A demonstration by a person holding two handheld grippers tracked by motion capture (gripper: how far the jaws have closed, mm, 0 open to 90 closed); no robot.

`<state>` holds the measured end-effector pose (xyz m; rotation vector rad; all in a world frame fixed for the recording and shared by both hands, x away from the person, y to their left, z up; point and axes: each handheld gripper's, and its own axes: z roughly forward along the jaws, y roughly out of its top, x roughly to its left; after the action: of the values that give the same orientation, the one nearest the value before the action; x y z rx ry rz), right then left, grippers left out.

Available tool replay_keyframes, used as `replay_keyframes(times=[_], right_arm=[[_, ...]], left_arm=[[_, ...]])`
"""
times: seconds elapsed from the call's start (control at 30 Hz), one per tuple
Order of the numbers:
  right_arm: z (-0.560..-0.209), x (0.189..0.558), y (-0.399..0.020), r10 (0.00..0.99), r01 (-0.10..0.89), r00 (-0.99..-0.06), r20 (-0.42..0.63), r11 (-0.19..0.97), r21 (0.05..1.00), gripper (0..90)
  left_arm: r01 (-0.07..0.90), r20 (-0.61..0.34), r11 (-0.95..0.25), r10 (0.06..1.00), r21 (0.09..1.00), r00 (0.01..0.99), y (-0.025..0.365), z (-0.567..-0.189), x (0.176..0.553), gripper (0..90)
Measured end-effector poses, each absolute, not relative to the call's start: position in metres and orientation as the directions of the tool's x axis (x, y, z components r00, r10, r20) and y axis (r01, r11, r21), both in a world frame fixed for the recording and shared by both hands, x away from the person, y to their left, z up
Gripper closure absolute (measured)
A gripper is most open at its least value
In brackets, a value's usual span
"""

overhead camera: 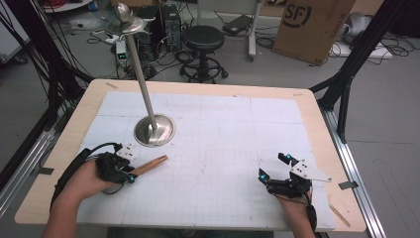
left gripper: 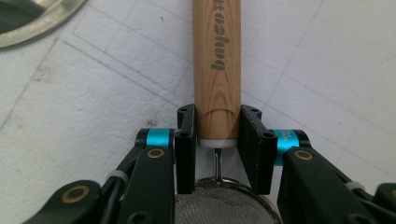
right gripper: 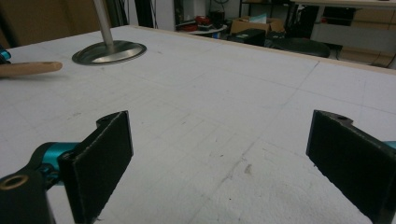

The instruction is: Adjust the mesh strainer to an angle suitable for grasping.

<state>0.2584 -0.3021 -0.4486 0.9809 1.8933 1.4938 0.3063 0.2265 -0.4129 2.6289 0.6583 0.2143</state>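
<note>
Left tongs clamp the mesh strainer's wooden handle at its ferrule end, low over the worktop, giving me firm control, I judge. Right tongs sit released and empty, well apart. A steel stand stands nearby.

One overhead camera, two riding low on the grippers.
The high view looks forward and down over the table; both gripper views skim close, sharing the metal stand base and wooden handle.
</note>
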Motion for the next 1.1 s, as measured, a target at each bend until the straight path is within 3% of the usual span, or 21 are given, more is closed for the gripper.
replay_keyframes(times=[0.5, 1.1], right_arm=[[-0.449, 0.258, -0.302, 0.804, 0.215, -0.594, 0.028, 0.125, 0.969, 5.7], [-0.449, 0.258, -0.302, 0.801, 0.217, -0.598, 0.031, 0.124, 0.968, 5.7]], left_arm=[[0.298, 0.036, -0.64, 0.454, 0.709, 0.89, 0.224, -0.385, 0.284, 69.1], [0.207, 0.002, -0.415, 0.45, 0.886, 0.893, 0.223, -0.382, 0.278, 69.1]])
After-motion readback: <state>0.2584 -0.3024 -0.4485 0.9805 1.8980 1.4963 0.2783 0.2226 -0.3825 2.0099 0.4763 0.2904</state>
